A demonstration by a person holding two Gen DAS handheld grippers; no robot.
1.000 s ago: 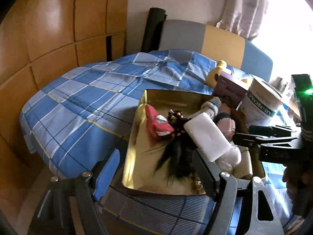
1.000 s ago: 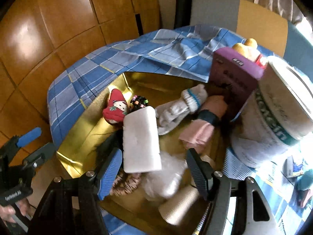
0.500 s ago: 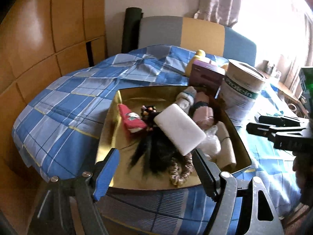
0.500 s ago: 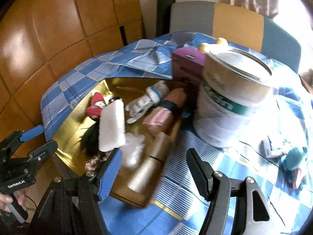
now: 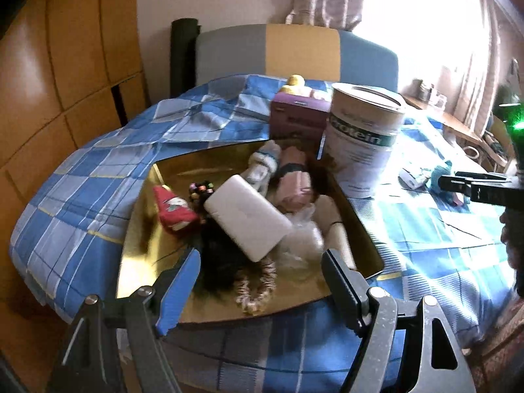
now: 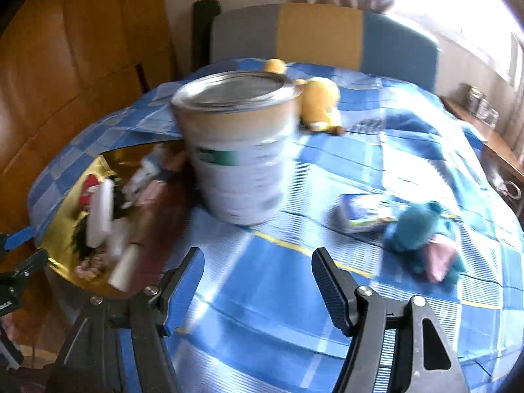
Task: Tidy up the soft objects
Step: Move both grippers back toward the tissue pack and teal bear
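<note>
Blue checked cloth [image 6: 344,170] covers the counter, with wood wall panels and a grey, tan and blue chair back behind it. A white protein tin [image 6: 237,150] stands upright near the middle. Left of the tin lies a shallow gold tray [image 5: 140,226] crowded with soft things: a red stuffed toy [image 5: 173,211], a white foam block [image 5: 247,217] lying tilted over a black wig [image 5: 222,262], rolled socks [image 5: 262,167], a pink roll [image 5: 293,185], and a scrunchie [image 5: 253,291] at the near rim. A purple box [image 5: 298,114] stands just beside the tin on the tray's far side. Behind the tin lies a yellow plush [image 6: 319,104]. Right of the tin, well apart from it, a small packet [image 6: 363,217] lies near a teal plush [image 6: 422,232]. The left tool [image 5: 262,281] hangs spread wide over the tray's near rim, gripping nothing. The right tool [image 6: 258,285] is likewise spread and empty, above bare cloth in front of the tin.
</note>
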